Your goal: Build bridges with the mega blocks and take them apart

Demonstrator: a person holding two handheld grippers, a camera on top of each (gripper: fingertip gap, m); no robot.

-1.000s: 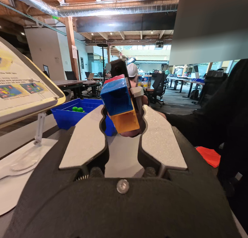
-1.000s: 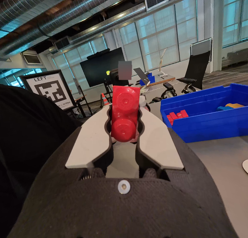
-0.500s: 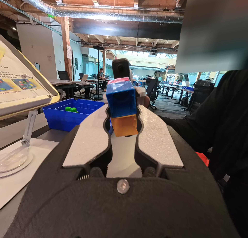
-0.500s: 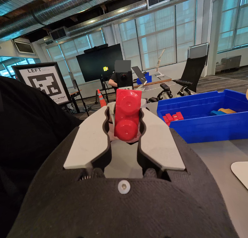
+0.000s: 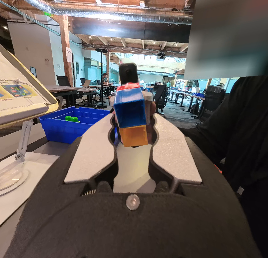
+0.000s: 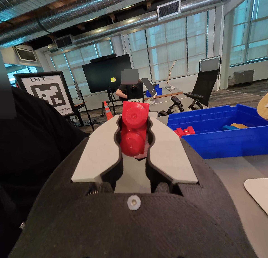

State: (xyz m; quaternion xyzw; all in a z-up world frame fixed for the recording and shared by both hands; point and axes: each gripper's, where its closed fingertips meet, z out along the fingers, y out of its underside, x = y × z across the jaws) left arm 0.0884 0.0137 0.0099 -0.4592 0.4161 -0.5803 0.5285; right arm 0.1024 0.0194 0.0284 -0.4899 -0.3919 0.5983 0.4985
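In the left wrist view a blue block (image 5: 129, 110) sits on an orange block (image 5: 134, 136), with a red block (image 5: 127, 86) behind them. My left gripper (image 5: 132, 116) is open around this stack, with a small gap at each pad. In the right wrist view my right gripper (image 6: 134, 117) is shut on the red block (image 6: 134, 129), whose two studs face the camera, and holds the stack in the air. The right gripper's fingers (image 5: 148, 97) show behind the blue block in the left wrist view.
A blue bin (image 5: 65, 129) with green blocks (image 5: 71, 118) stands at the left, beside an instruction sign on a stand (image 5: 21, 98). Another blue bin (image 6: 224, 142) holds red blocks (image 6: 184, 131) and blue and orange ones (image 6: 233, 126). A person's dark sleeve (image 5: 232, 120) fills the right. The tips of both grippers are at nearly the same place.
My left jaws closed in around the blue and orange blocks half a second ago and have opened again. The right gripper has kept hold of the red block and turned the stack more upright.
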